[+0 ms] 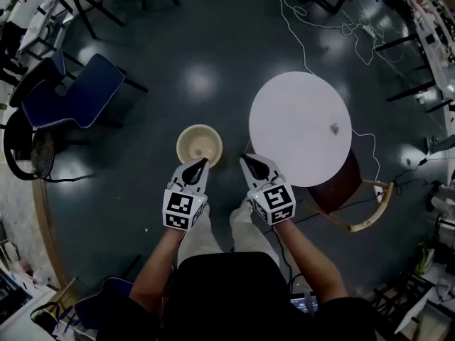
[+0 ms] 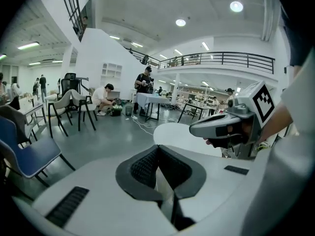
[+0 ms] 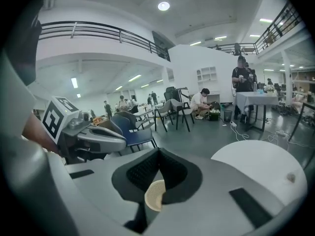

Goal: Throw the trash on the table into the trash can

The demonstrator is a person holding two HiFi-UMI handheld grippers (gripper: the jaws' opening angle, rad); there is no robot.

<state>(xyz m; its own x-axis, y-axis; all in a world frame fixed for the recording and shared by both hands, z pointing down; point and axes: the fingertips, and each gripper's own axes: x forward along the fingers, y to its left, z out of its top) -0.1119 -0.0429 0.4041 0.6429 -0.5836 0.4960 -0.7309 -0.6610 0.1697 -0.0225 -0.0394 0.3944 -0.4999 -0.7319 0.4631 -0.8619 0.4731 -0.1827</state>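
In the head view a round white table point(image 1: 293, 112) stands ahead to the right, with one small piece of trash point(image 1: 334, 128) on its right part. A pale wicker trash can point(image 1: 200, 145) sits on the floor left of the table. My left gripper point(image 1: 201, 162) is shut and empty, its tip over the can's near rim. My right gripper point(image 1: 245, 158) is shut and empty at the table's near-left edge. The right gripper view shows its shut jaws point(image 3: 158, 154), the can point(image 3: 155, 194) below them, the table point(image 3: 256, 159) and the trash point(image 3: 291, 178). The left gripper view shows shut jaws point(image 2: 158, 149).
A blue chair point(image 1: 78, 94) stands at the far left. A wooden chair point(image 1: 355, 197) is tucked under the table's near-right side. White cables point(image 1: 313, 20) run over the dark floor beyond the table. Desks, chairs and people fill the far hall.
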